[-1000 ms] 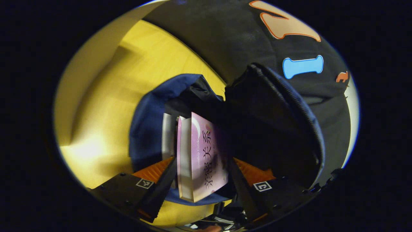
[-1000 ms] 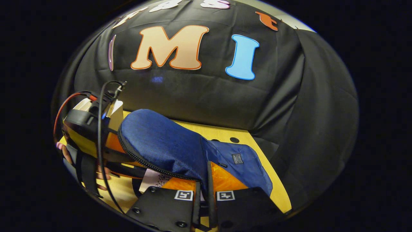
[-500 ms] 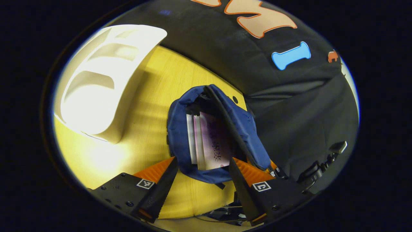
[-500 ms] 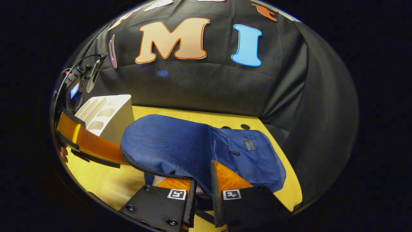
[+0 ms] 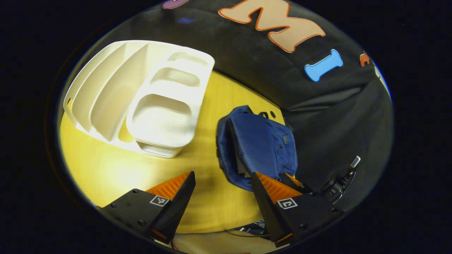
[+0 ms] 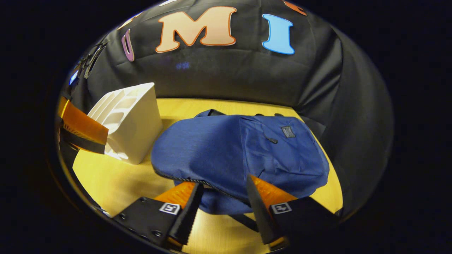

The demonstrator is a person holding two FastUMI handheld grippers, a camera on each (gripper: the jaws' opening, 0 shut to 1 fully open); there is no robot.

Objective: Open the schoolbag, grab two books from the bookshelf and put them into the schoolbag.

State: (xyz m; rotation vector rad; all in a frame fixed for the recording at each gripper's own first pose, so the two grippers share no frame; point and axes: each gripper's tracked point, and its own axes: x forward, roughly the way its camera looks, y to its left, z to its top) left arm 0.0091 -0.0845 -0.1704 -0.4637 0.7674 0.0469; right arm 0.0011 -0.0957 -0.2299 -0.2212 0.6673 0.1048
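My left gripper (image 5: 221,197) is wide, holding nothing, bag (image 5: 259,144) ahead just off its right finger, shelf (image 5: 141,98) ahead-left. My right gripper (image 6: 221,208) is wide too, bag (image 6: 243,151) lying right in front, zipper edge between its fingertips, unpinched

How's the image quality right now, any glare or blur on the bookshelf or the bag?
Left gripper view: the white bookshelf is brightly lit, near washed out, with a glare patch on the table; the schoolbag is sharp. Right gripper view: even light, bag sharp, strong fisheye bending at the edges.
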